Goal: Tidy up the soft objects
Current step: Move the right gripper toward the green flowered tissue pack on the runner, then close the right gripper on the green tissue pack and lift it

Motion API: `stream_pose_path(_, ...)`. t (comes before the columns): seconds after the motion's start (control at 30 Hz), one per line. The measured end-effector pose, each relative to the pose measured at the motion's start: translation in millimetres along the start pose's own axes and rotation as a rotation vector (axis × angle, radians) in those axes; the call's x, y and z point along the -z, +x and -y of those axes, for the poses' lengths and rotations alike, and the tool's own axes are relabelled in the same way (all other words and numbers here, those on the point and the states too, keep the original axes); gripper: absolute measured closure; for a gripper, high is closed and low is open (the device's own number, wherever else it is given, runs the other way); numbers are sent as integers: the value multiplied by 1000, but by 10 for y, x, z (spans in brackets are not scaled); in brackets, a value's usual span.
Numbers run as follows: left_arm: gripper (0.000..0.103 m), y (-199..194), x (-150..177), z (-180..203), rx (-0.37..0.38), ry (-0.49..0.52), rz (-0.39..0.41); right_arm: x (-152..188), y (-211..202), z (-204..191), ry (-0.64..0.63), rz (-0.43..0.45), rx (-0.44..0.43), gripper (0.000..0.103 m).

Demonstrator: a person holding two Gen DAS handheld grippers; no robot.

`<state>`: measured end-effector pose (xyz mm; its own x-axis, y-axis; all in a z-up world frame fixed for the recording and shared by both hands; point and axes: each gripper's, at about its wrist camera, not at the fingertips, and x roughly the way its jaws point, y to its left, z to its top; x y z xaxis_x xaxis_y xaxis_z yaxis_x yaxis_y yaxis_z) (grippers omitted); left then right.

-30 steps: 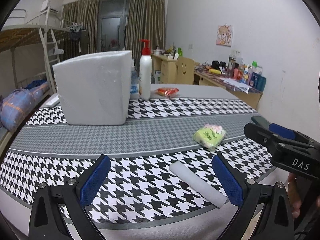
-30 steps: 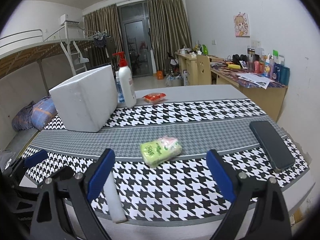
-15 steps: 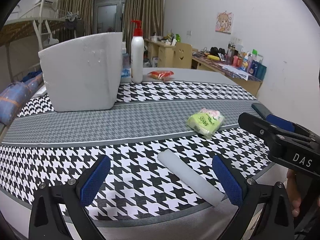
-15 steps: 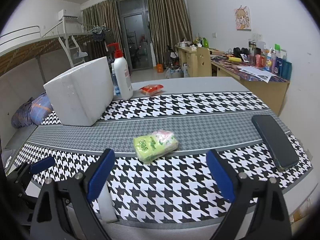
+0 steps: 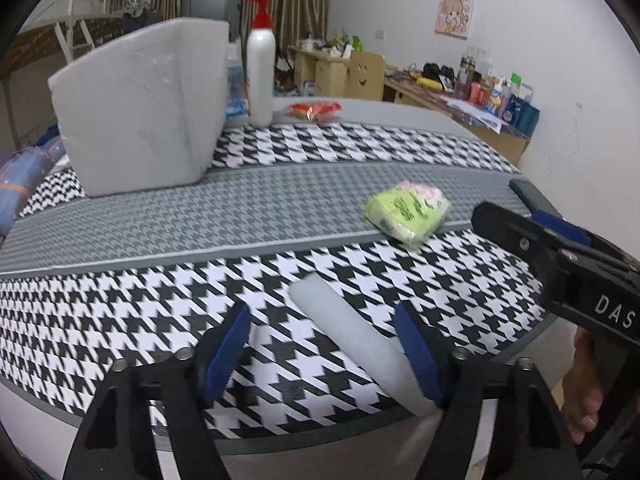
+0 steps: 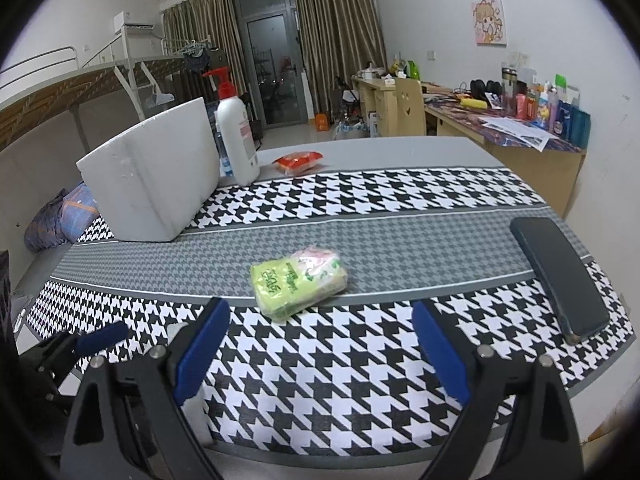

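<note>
No item has yet been stowed. The white foam strip (image 5: 360, 336) lies at 6 o'clock on the houndstooth cloth, between the left gripper (image 5: 324, 344) jaws, which have just been closing but not yet pinching. The green soft tissue pack (image 6: 298, 282) lies at centre; the right gripper (image 6: 320, 344) is held spread. The white foam box (image 5: 140, 104) stands at 10 o'clock.

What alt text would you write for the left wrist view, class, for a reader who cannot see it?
The left claw has just been closing, its blue pads either side of a white foam strip lying on a houndstooth tablecloth, not yet visibly gripping it. Beyond lie a green tissue pack and a white foam box; the right claw enters from the right.
</note>
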<state>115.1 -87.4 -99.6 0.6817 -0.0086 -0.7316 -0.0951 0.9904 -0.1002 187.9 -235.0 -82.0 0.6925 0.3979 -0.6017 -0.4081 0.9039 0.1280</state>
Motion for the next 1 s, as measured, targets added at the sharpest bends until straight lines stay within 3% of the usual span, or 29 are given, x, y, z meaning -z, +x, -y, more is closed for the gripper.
stream_pose_path(0.17, 46, 71, 32, 27, 0, 8, -46, -23, 55, 2, -9, -10, -13, 8)
stream_pose_path(0.43, 50, 131, 10, 164, -37, 38, -58, -44, 142, 6, -35, -28, -29, 8)
stream_pose_path(0.5, 62, 154, 0, 205, -48, 61, -57, -53, 144, 5, -38, -29, -32, 8)
stream_pose_path(0.73, 81, 199, -53, 211, -71, 117, -25, -85, 126, 31, -50, -31, -27, 8)
stream_pose_path(0.8, 92, 170, -69, 171, -50, 131, 4, -87, 130, 26, -55, -34, -26, 8)
stream_pose_path(1.0, 94, 169, -137, 62, -13, 117, 20, -89, 262, -8, -73, -65, -36, 8)
